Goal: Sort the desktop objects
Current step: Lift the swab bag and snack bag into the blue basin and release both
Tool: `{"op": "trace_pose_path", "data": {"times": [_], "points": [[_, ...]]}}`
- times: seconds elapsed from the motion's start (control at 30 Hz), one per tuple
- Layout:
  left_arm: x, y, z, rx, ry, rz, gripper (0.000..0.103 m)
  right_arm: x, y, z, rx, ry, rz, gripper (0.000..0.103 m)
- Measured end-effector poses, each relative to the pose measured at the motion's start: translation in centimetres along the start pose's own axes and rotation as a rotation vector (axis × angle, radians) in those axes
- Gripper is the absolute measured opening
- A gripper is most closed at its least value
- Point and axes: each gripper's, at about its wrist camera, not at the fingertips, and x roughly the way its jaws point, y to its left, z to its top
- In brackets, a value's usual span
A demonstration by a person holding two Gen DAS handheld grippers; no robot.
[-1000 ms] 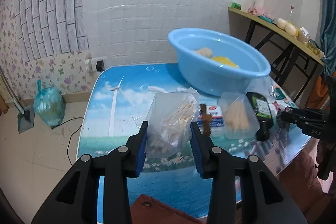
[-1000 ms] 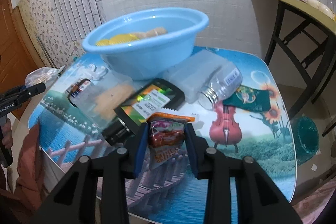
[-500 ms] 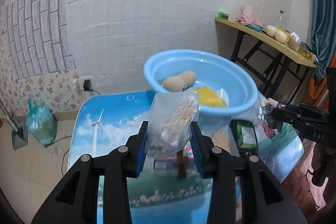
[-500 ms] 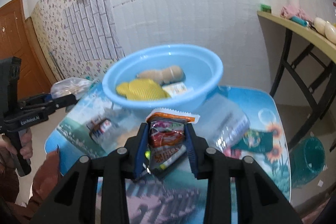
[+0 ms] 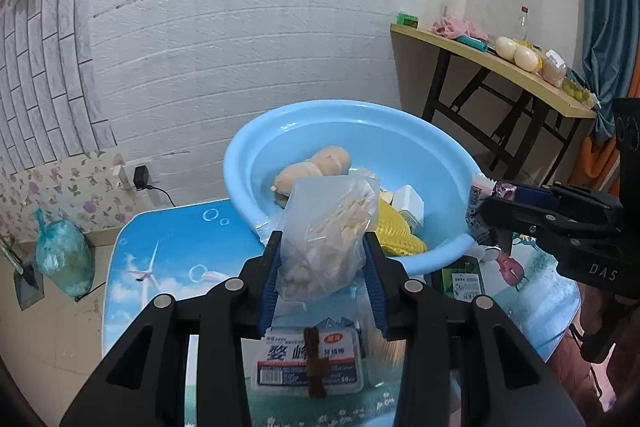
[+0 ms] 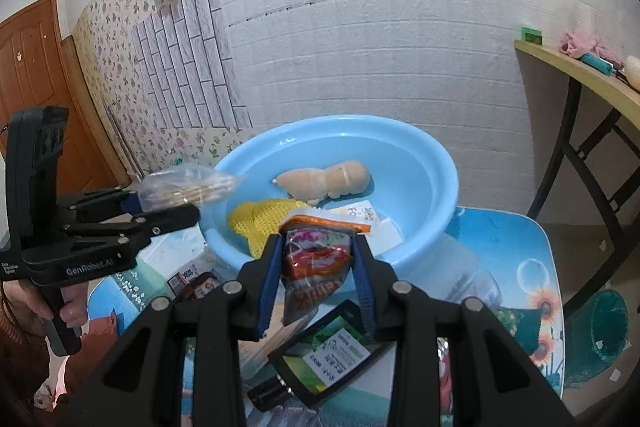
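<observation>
My left gripper is shut on a clear plastic bag of pale sticks and holds it above the near rim of the blue basin. My right gripper is shut on a red and orange snack packet and holds it over the basin's near rim. The basin holds a tan peanut-shaped toy, a yellow mesh item and a white box. Each gripper shows in the other's view: the right one, the left one.
A toothpick box and a dark bottle lie on the picture-printed table in front of the basin. A clear jar lies right of it. A wooden side table stands at the right wall. A green bin stands on the floor.
Both grippers have risen from the table with their loads and moved toward the basin, now reaching its near rim.
</observation>
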Motion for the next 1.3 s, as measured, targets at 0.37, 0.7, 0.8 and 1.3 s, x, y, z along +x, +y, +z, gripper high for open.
{"op": "trace_pose_path", "data": {"times": [0.37, 0.7, 0.8, 1.3], "points": [[2.1, -0.6, 1.1, 0.032, 0.012, -0.004, 0.042, 1.9, -1.0, 0.4, 0.036, -0.001, 0.023, 0.035], [2.3, -1.5, 1.0, 0.048, 0.004, -0.021, 0.072, 2.2, -1.3, 0.6, 0.057, -0.013, 0.002, 0.039], [2.1, -1.6, 0.9, 0.043, 0.009, -0.023, 0.076, 2.0, -1.3, 0.6, 0.057, -0.014, 0.000, 0.039], [0.4, -0.8, -1.7, 0.008, 0.042, -0.006, 0.078, 1.1, -0.3, -0.8, 0.029, 0.017, -0.013, 0.039]]}}
